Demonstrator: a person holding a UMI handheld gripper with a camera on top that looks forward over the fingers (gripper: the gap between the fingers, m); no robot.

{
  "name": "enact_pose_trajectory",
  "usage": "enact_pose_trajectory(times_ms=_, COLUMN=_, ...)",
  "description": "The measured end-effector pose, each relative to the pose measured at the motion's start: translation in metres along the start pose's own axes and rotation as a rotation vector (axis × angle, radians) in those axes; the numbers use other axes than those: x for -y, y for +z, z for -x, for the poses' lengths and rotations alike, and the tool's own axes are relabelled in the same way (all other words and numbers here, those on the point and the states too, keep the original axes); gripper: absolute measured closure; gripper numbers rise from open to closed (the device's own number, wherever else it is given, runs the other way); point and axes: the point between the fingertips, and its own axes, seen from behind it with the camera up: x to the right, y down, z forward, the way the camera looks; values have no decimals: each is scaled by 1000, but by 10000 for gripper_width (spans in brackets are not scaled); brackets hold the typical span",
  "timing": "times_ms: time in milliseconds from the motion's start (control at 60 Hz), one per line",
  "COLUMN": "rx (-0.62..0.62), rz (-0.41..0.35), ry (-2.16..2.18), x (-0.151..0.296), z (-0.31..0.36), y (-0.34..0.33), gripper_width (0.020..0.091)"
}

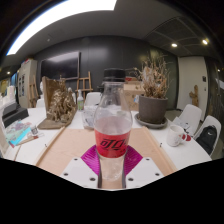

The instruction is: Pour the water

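Note:
A clear plastic bottle (113, 128) with a black cap and a red label stands upright between my gripper's fingers, held above the table. My gripper (113, 170) is shut on the bottle: both magenta pads (92, 157) press against its lower body on either side. The bottle's base is hidden below the fingers. A white cup (176, 134) stands on the table beyond and to the right of the bottle.
A light wooden tabletop (60, 148) stretches ahead. A potted dry plant (153, 103) stands to the right behind the bottle, a brown wooden sculpture (58, 104) to the left. White chairs (206, 132) flank the right side. A dark device (14, 131) lies at the left.

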Motion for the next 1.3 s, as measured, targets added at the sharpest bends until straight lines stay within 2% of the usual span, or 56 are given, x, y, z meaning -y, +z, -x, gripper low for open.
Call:
enact_pose_trajectory(times_ms=233, rx=112, rz=-81, ry=300, x=104, z=-13, y=15, gripper_width=845)
enact_pose_trajectory(times_ms=333, rx=192, rz=-88, ry=546, x=141, z=-27, y=25, gripper_width=847)
enact_pose_trajectory(times_ms=467, rx=268, rz=-74, ry=916, x=164, z=-61, y=50, gripper_width=845)
enact_pose_trajectory(times_ms=750, rx=373, rz=-18, ry=1568, x=156, z=-140, y=106, gripper_width=843)
enact_pose_trajectory(times_ms=967, rx=453, rz=53, ry=1944, x=138, z=-165, y=127, gripper_width=845)
enact_pose_trajectory(times_ms=1133, rx=455, rz=92, ry=1984, x=127, z=-166, y=141, gripper_width=848)
enact_pose_trajectory(times_ms=1300, rx=466, rz=112, ry=1839, x=137, z=-164, y=136, gripper_width=846)
